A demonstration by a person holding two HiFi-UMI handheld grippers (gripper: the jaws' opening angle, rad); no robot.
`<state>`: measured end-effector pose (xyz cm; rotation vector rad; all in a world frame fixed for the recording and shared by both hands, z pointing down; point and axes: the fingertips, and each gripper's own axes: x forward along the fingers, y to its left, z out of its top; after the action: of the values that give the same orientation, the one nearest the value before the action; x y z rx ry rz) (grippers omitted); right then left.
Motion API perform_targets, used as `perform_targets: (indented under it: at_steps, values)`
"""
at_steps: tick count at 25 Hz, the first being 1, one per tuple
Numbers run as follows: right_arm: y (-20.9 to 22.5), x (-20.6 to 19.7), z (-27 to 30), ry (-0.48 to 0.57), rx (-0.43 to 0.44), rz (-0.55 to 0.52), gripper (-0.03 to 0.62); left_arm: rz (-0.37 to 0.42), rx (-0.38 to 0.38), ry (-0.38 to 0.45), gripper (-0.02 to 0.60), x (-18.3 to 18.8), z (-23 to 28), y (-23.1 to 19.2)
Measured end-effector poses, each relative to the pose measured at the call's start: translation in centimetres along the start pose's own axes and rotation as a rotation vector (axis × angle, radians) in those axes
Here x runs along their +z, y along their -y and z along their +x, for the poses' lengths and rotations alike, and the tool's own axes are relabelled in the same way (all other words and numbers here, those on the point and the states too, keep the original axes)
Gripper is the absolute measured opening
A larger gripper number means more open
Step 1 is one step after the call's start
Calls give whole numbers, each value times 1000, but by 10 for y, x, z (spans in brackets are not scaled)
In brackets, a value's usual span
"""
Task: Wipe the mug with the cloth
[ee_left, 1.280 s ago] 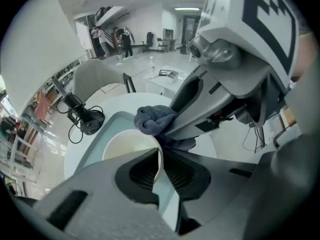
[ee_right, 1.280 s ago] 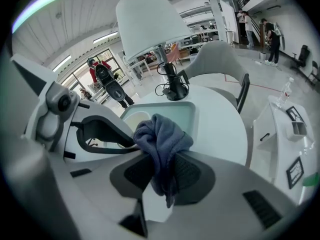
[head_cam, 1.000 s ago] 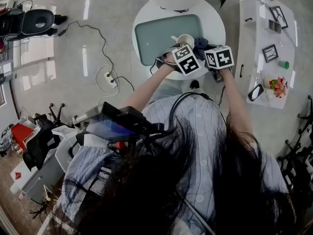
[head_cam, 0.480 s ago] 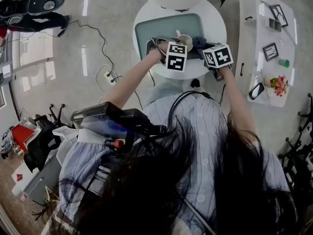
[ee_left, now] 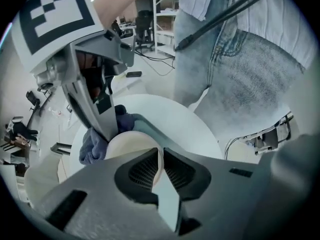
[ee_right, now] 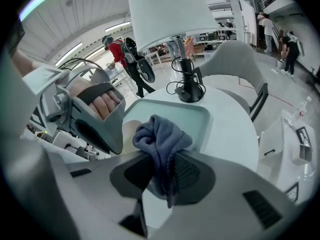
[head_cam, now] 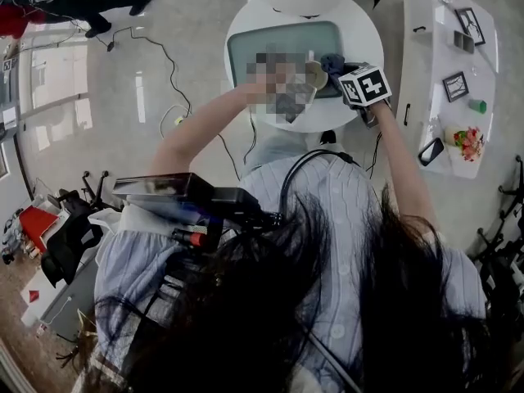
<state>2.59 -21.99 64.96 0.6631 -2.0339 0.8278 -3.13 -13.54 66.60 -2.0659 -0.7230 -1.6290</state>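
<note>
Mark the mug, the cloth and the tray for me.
mug (ee_left: 131, 145): left gripper view, on its cream surface.
cloth (ee_right: 161, 134): right gripper view, on the bunched top fold.
tray (ee_right: 170, 106): right gripper view, on its bare green floor behind the cloth.

Bright, even indoor light throughout. Head view: glossy floor (head_cam: 196, 56) carried pale glare streaks at left; white table (head_cam: 360, 43) nearly washed out; dark hair (head_cam: 270, 318) in foreground soft, detail lost. Both gripper views: strong fisheye bend, black vignette at corners, nearest grey surfaces blurred. Right gripper view: ceiling strip lights (ee_right: 114, 27) glowed overhead; cloth (ee_right: 160, 134) sharp, folds shaded. Left gripper view: mug (ee_left: 131, 145) rim pale, low contrast.
</note>
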Motion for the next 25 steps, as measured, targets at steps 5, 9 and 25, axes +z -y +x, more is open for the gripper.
perform_targets:
  at_steps: [5, 9, 25]
  values:
    - [1, 14, 4, -23, 23, -127, 98, 61, -11, 5, 44, 3, 1, 0]
    - [-3, 24, 7, -65, 31, -243, 98, 88, -10, 11, 44, 3, 0, 2]
    - [-3, 28, -8, -38, 14, -257, 98, -283, 34, 111, 46, 2, -5, -6]
